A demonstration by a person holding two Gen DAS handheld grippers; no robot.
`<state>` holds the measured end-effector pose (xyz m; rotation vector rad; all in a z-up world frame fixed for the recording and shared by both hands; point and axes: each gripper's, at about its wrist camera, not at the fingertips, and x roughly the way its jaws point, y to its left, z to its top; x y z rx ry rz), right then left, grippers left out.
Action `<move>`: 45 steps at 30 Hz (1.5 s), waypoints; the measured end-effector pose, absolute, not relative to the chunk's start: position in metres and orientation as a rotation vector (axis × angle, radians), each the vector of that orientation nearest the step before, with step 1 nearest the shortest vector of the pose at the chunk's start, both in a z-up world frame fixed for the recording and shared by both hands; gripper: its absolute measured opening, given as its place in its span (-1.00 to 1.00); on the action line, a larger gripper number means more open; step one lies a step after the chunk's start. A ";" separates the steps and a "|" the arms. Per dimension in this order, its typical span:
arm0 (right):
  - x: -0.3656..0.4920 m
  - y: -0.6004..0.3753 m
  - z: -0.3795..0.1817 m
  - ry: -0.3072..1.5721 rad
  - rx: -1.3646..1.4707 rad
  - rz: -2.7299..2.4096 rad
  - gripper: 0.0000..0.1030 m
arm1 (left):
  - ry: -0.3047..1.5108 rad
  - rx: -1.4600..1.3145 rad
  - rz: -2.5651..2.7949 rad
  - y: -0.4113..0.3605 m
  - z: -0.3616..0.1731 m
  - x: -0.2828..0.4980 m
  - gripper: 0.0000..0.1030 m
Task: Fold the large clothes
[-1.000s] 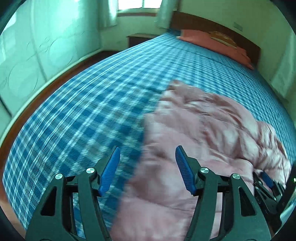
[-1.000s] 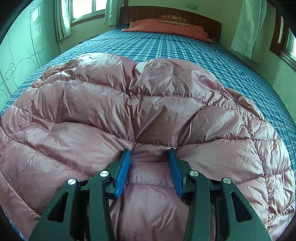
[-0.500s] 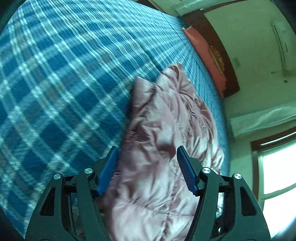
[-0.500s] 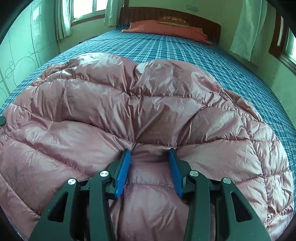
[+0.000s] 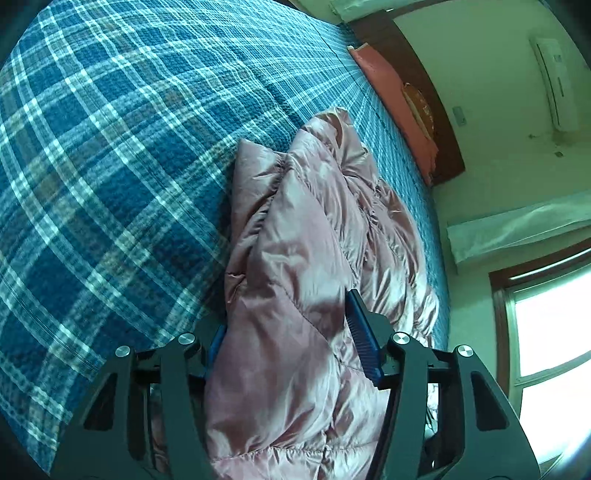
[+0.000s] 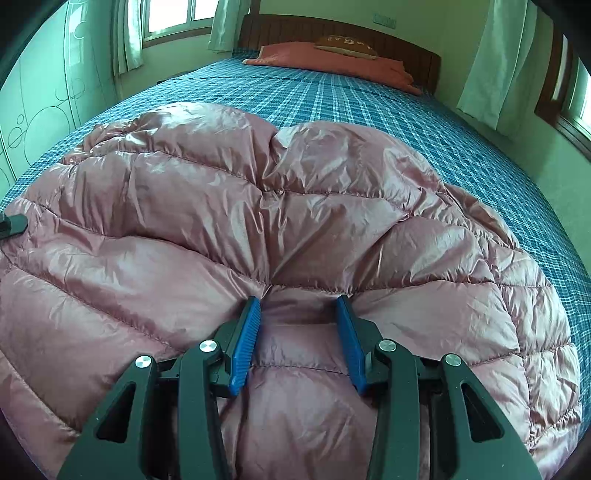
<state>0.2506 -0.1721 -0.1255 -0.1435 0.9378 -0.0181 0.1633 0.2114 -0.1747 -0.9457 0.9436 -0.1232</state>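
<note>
A pink quilted down jacket [image 6: 295, 229] lies spread on a bed with a blue plaid cover [image 6: 369, 107]. My right gripper [image 6: 298, 314] has its jaws closed on a puffy fold of the jacket near its front edge. In the left wrist view the jacket [image 5: 306, 240] runs away from me in a long bunched strip. My left gripper [image 5: 284, 332] straddles its left edge with jaws wide; the fabric fills the gap and hides most of the left pad. The view is rolled sideways.
A red pillow [image 6: 332, 62] and a wooden headboard [image 6: 343, 31] are at the far end of the bed. Curtained windows [image 6: 491, 62] stand on the right, a patterned wall [image 6: 40, 110] on the left. The bed cover [image 5: 110, 166] stretches left of the jacket.
My left gripper has rolled sideways and moved onto the jacket's left edge, so the fabric now sits between its jaws. The right gripper has kept its hold and place.
</note>
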 end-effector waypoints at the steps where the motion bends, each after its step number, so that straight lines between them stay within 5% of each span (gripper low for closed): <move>1: 0.251 -0.174 -0.125 0.938 -0.144 -0.018 -0.17 | 0.942 -0.944 -0.115 0.212 -0.176 0.164 0.08; 6: 0.249 -0.170 -0.125 0.935 -0.153 -0.027 -0.17 | 0.946 -0.974 -0.120 0.211 -0.184 0.171 0.07; 8: 0.249 -0.167 -0.125 0.935 -0.154 -0.032 -0.17 | 0.946 -0.940 -0.145 0.205 -0.181 0.173 -0.31; 11: 0.247 -0.163 -0.125 0.932 -0.156 -0.036 -0.17 | 0.926 -0.898 -0.165 0.200 -0.170 0.171 -0.61; 14: 0.246 -0.160 -0.125 0.931 -0.161 -0.041 -0.17 | 0.889 -0.843 -0.174 0.189 -0.150 0.167 -0.69; 25: 0.246 -0.158 -0.122 0.932 -0.147 -0.043 -0.17 | 0.787 -0.638 -0.281 0.117 -0.075 0.162 -0.73; 45: 0.199 -0.275 -0.079 0.873 -0.026 -0.202 -0.17 | 0.810 -0.461 -0.339 0.049 -0.055 0.161 -0.74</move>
